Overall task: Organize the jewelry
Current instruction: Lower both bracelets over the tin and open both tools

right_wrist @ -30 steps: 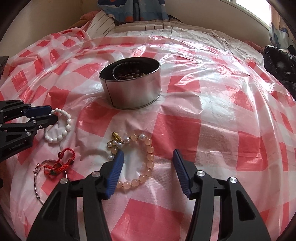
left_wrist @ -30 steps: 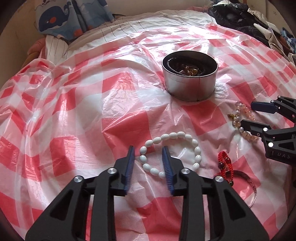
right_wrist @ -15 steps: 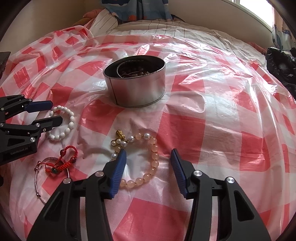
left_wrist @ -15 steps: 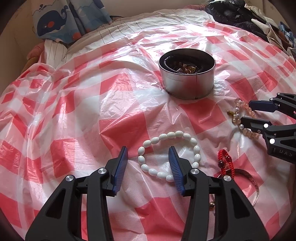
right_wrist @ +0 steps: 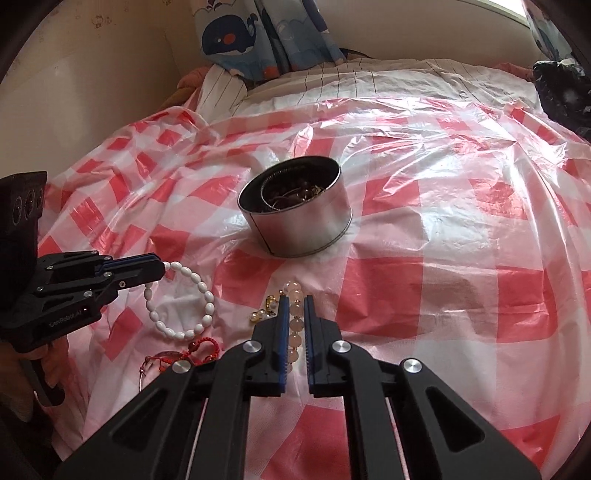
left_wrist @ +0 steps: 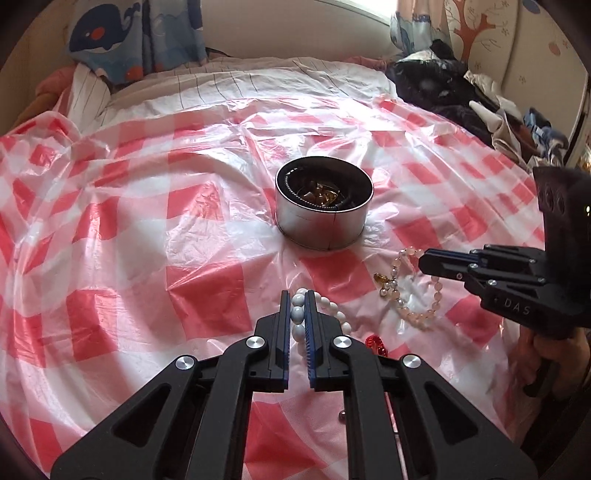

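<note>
Two grippers in my feeds, each clamped on a bracelet. My left gripper [left_wrist: 298, 295] has just closed its jaws; the white bead bracelet [right_wrist: 184, 299] is pinched between the blue pads, beads showing in the narrow gap. In the right wrist view that bracelet hangs as a loop from the left gripper's tip, its lower end close to the cloth; I cannot tell whether it touches.

My right gripper [right_wrist: 294, 299] has likewise just closed, on the pink bead bracelet [left_wrist: 417, 291]. Pink beads run down the slot between its pads, with a small gold charm and a few pearl-like beads just left of the fingers. From the left wrist view the strand drapes from the right gripper's tip down to the cloth.

The round metal tin [left_wrist: 324, 206] stands open on the red-and-white checked plastic sheet [left_wrist: 147, 221], beyond both grippers and apart from them. Jewelry lies inside; amber pieces show from the left view.

A red cord bracelet [right_wrist: 201, 347] lies on the sheet near the grippers, beside a thin wire bangle, partly hidden by the right gripper's frame.

A hand [right_wrist: 44, 365] grips the left tool's handle at the frame edge. Whale-print curtain [right_wrist: 236, 33] at the far wall; dark clothing [left_wrist: 436, 88] heaped at the right.
</note>
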`<action>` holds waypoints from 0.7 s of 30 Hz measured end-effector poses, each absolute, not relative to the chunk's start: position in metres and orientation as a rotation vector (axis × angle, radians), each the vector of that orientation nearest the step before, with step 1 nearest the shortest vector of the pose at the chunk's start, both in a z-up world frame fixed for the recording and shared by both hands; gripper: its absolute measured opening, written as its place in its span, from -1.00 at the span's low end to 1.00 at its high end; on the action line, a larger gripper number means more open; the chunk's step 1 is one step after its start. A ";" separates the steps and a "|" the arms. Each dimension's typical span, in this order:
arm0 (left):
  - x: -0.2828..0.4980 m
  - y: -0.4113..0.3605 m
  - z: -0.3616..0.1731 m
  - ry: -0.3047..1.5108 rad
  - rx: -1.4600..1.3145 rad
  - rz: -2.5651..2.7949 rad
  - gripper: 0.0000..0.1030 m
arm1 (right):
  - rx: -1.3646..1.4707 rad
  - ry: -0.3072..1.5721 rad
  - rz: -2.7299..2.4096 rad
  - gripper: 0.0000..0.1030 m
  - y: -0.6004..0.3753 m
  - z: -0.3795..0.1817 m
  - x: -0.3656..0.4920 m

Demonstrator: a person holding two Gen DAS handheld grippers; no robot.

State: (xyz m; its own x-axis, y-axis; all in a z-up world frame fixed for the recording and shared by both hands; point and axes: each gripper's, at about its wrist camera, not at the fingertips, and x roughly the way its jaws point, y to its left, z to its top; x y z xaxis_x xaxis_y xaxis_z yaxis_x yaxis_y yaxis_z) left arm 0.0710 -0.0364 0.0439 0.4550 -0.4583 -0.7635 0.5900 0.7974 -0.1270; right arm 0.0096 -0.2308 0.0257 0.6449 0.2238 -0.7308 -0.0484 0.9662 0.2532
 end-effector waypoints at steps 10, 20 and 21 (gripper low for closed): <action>0.075 -0.041 0.077 0.821 0.056 -0.729 -0.88 | 0.275 0.772 0.190 -0.84 -0.238 0.046 0.010; 0.144 -0.085 0.115 0.774 -0.159 -0.782 -0.85 | 0.285 0.637 0.207 -0.84 -0.248 0.099 0.040; 0.157 -0.091 0.104 0.827 -0.150 -0.753 -0.76 | 0.285 0.633 0.210 -0.84 -0.248 0.101 0.044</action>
State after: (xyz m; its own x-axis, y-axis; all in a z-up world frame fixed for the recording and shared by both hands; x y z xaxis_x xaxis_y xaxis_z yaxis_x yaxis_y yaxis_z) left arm 0.1569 -0.0912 0.1041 0.4382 -0.6592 -0.6111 0.5476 0.7349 -0.4000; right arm 0.0441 -0.2477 0.1007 0.7870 0.2783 -0.5506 -0.1057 0.9401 0.3241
